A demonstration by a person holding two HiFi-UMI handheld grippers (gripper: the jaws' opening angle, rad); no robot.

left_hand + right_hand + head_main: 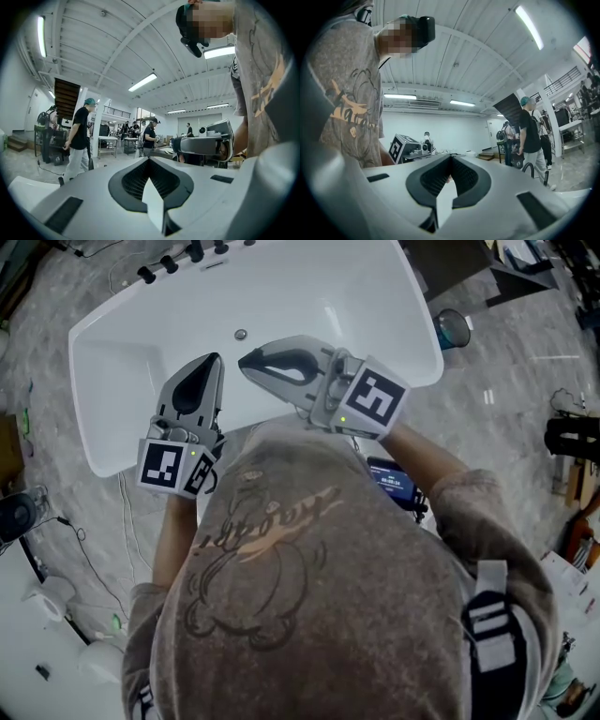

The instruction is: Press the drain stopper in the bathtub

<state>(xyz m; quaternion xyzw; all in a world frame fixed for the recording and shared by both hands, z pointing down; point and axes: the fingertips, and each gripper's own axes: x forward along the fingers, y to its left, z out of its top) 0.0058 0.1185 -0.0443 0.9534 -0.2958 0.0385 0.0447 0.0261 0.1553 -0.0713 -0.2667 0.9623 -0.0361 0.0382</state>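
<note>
Head view: the lower half of the pic is filled by the person's printed shirt [309, 596], so the near rim of the bathtub [112, 362] is hidden. The tap handles [169, 263] are cut off at the top edge. The drain stopper [241, 335] is seen as a small round metal disc on the tub's white floor, uncovered. The right gripper [246, 362] is held w/ its tips just beside the stopper, on the person's side of it. The left gripper [214, 360] is held slightly further left, near the stopper but apart from it. Height above the tub floor can't be judged. Both pairs of jaws are seen brought together, w/ nothing between them.

Left gripper view: the camera is tilted up, so only the ceiling [117, 47], strip lights and people in a hall are shown past the jaws. Tub & stopper lie out of frame. The 2 jaws are pressed tip to tip, nothing clamped. The right gripper is seen beyond them, at right.

Right gripper view: again ceiling & hall only, w/ the stopper out of frame. The jaws are closed tip to tip & empty. Part of the frame at left is blocked by the shirt.
</note>
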